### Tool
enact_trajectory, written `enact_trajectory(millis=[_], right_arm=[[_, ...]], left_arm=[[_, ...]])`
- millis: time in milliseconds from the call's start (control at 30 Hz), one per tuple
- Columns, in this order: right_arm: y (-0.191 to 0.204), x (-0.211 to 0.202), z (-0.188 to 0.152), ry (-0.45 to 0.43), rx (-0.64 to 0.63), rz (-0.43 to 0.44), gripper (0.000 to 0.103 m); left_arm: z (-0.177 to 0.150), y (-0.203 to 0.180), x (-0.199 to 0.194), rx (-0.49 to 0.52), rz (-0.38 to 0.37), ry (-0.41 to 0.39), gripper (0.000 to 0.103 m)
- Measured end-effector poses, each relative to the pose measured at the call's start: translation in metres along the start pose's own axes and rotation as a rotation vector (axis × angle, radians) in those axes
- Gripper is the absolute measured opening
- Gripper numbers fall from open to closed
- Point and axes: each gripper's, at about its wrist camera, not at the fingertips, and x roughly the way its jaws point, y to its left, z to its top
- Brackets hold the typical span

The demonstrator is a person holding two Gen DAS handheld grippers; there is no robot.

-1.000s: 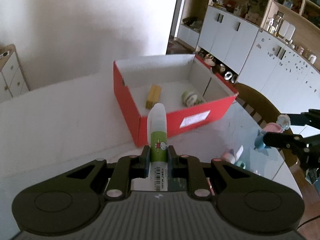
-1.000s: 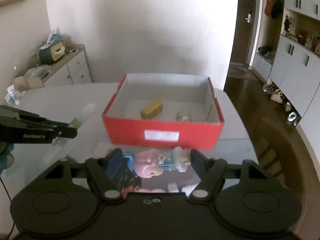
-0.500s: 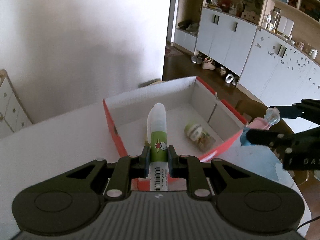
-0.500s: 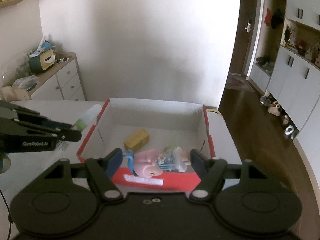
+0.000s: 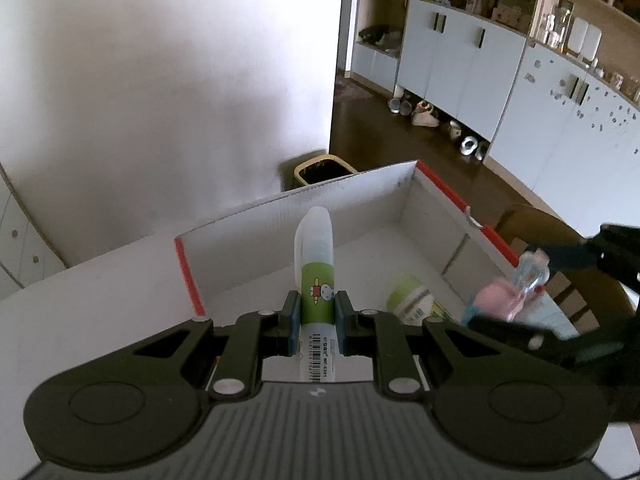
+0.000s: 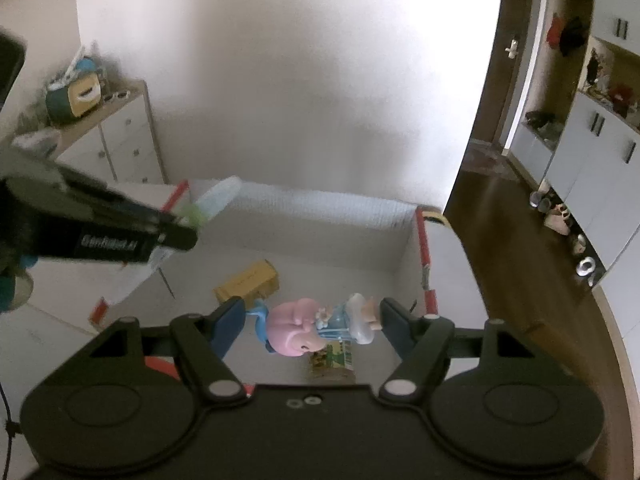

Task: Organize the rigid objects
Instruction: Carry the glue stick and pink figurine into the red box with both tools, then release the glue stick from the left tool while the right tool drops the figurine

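Red-and-white cardboard box (image 6: 328,212) is hovered over by both tools. A pink figurine (image 6: 316,326) is clamped sideways in the right gripper (image 6: 312,320); a glue stick (image 5: 316,280) is pinched tight in the left gripper (image 5: 316,322). Each should probably be lowered onto bare floor, clear of the yellow block (image 6: 248,282) and small jar (image 5: 410,300), before being released.

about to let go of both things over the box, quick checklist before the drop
1. Left gripper shut on glue stick: ok.
2. Right gripper shut on toy figure: ok.
3. Both held things over the open red box: ok.
4. Floor under the glue stick bare: cannot tell.
5. Toy figure clear of the small jar below: not ok.
6. Yellow block off to the side: ok.
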Motion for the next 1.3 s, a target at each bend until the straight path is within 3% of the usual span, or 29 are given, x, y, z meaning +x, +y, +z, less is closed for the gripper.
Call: enact_trajectory(millis=[467,733,1300], right_arm=[[-0.002,0.067,-0.006,0.120,-0.056,0.040,0.073],[0.006,0.077,-0.008,0.149,-0.095,0.065,0.073],[0.006,0.084,-0.008,0.158,-0.086,0.072,0.073]], left_arm=[[0.025,-0.018,0.085,0.029,-0.020,0.088,0.017],[0.021,-0.031,0.125,0.077,-0.027,0.169,0.017],[0.016,-0.039,0.169,0.161,-0.044,0.340,0.017]])
